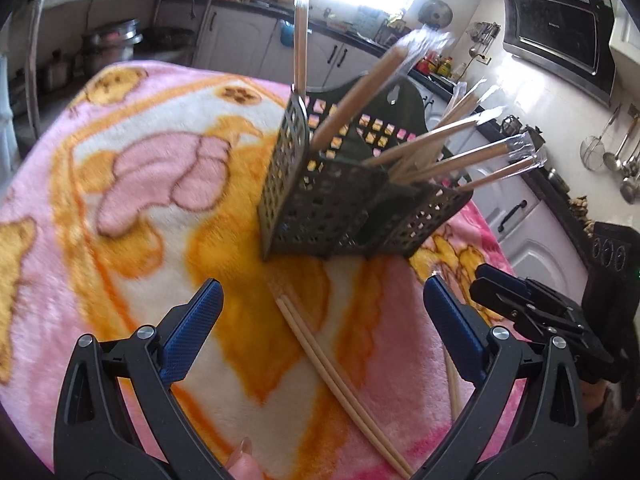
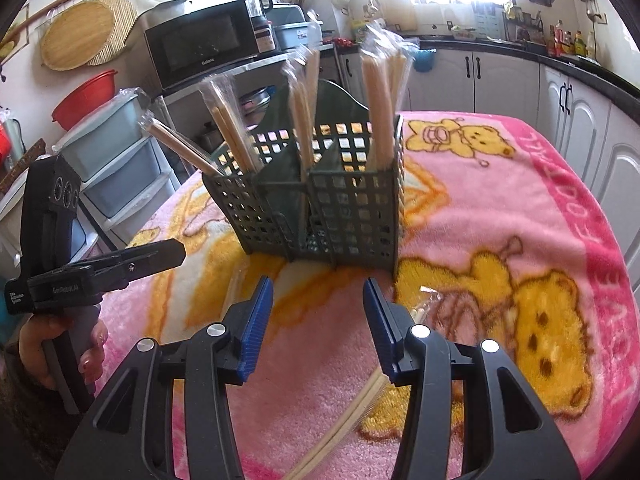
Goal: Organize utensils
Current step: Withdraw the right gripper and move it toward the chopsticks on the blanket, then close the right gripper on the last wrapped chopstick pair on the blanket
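Observation:
A dark green perforated utensil caddy [image 1: 340, 208] [image 2: 320, 208] stands on the pink blanket and holds several plastic-wrapped chopstick pairs [image 1: 460, 152] [image 2: 380, 104]. My left gripper [image 1: 320, 308] is open and empty just above a loose wrapped chopstick pair [image 1: 336, 384] lying on the blanket in front of the caddy. My right gripper [image 2: 318, 304] is open and empty, close in front of the caddy; it shows in the left wrist view [image 1: 532, 308]. Another wrapped chopstick pair [image 2: 352, 416] lies beneath the right gripper. The left gripper shows at the left of the right wrist view [image 2: 120, 264].
The pink cartoon blanket [image 1: 120, 200] [image 2: 520, 240] covers the table. Kitchen cabinets [image 2: 500, 80], a microwave [image 2: 200, 48], plastic drawers [image 2: 120, 168] and a range hood [image 1: 560, 32] surround the table. Ladles hang on the wall [image 1: 616, 152].

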Tool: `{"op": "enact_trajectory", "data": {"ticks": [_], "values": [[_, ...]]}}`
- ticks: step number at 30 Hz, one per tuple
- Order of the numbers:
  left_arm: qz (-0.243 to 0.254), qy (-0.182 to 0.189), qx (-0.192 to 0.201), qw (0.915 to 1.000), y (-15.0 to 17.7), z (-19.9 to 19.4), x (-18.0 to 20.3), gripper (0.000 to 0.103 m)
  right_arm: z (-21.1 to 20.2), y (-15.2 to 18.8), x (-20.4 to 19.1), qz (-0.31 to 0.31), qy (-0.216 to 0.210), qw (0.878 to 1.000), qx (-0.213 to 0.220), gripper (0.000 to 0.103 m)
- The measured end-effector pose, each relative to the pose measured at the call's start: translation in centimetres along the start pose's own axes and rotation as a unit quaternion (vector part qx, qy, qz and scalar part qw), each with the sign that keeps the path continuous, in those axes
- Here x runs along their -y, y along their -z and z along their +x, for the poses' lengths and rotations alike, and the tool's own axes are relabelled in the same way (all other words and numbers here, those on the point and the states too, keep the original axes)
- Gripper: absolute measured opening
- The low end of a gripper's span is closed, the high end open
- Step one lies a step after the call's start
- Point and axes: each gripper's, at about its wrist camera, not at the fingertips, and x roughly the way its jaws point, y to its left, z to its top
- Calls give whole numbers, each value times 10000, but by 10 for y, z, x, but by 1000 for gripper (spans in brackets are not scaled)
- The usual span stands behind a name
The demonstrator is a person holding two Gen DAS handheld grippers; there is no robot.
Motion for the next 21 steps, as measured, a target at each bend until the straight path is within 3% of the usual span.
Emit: {"op": "enact_trajectory", "data": {"ticks": [12,21], "values": [[-301,272,-437,9982,13,36,-6,92,9,13,22,224,195,9993,-233,45],[-353,225,-672,9969,13,62,-5,77,19,17,39,416,361,9976,-428,45]]}}
